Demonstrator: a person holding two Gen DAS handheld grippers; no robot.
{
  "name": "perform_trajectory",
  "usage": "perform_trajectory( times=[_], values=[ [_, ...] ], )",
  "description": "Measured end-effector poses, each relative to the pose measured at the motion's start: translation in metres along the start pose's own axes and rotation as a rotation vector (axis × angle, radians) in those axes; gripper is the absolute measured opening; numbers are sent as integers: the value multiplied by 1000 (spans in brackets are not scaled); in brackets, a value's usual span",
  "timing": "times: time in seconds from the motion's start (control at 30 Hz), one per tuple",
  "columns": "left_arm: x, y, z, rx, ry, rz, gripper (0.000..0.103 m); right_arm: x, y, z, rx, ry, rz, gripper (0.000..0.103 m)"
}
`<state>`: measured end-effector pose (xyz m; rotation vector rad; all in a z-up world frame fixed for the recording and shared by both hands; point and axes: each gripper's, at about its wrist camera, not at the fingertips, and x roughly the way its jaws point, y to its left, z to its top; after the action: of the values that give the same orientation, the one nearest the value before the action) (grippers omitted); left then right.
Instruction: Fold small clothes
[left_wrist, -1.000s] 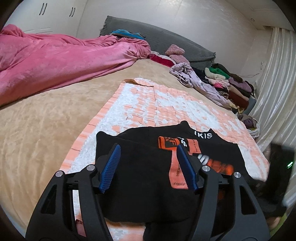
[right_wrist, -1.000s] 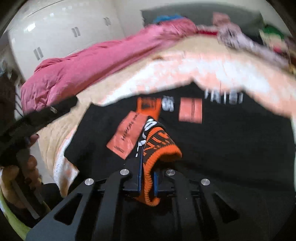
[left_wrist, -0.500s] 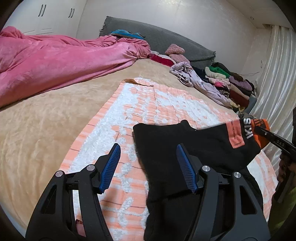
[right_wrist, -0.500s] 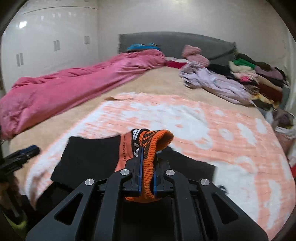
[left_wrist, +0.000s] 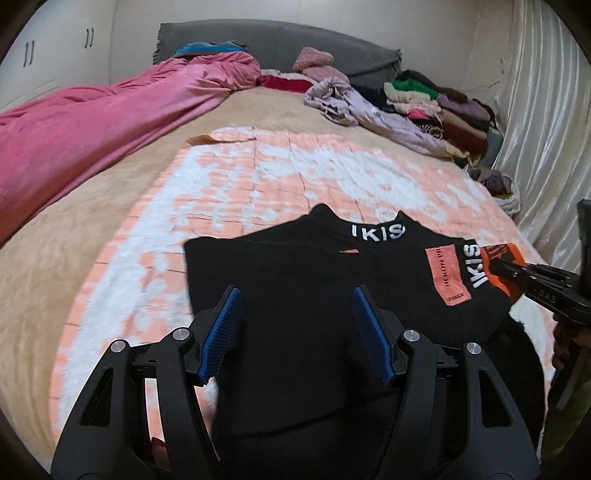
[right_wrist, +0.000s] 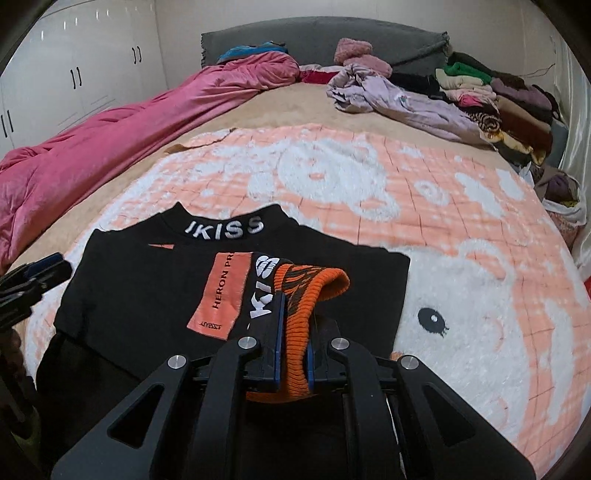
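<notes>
Black sweater (right_wrist: 229, 280), the garment being folded, lies on the peach-and-white blanket (right_wrist: 461, 229) at the near end of the bed, its collar lettering at about twelve o'clock from the right wrist camera. Nearest that camera, the right gripper (right_wrist: 293, 332) is clamped tight on the orange ribbed cuff (right_wrist: 314, 291), so one sleeve is drawn across the chest with its orange patch (right_wrist: 221, 295) face up. In the left wrist view the left gripper (left_wrist: 295, 325) hovers over the dark body of the sweater with its blue pads (left_wrist: 221, 332) standing about half apart and nothing between them; the right tool enters that view at three o'clock.

Risks, as I judge them: the cuff is thick, springy knit, and letting it go while it is raised would probably let the sleeve slump or roll back off the chest. Dragging it further toward nine o'clock could pull the whole light garment along the fluffy blanket, since the left gripper pins nothing. The sleeve also looks doubled near the cuff, so a hidden crease may be pressed in.

Farther off, a pink duvet (right_wrist: 110, 140) runs along ten o'clock, a lilac garment (right_wrist: 406, 99) and stacked clothes (right_wrist: 498, 99) sit at one to two o'clock, well apart from the work and unlikely to interfere.
</notes>
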<state>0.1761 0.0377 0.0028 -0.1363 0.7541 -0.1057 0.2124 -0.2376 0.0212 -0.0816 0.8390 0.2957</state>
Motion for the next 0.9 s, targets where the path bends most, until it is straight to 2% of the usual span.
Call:
perform_trajectory(
  times=[0.23,0.3,0.4,0.57,0.67,0.9],
  values=[
    [35,8,-19,-9,69,29,57,16,-8,-7,9,40,-29,12],
    [37,11,-23,-11,61,23,57,22,-11,-10,12,58,-47,13],
    [35,11,-25,-4,48,22,57,26,-20,-15,34,69,-68,26],
    [22,14,-28,-27,9,8,57,-3,-37,-21,96,3,-76,32],
    [13,15,-29,-29,-14,11,57,-18,-43,-27,133,-19,-42,35],
    [3,3,-33,23,-43,23,57,-12,-21,-35,110,7,0,38]
  ],
)
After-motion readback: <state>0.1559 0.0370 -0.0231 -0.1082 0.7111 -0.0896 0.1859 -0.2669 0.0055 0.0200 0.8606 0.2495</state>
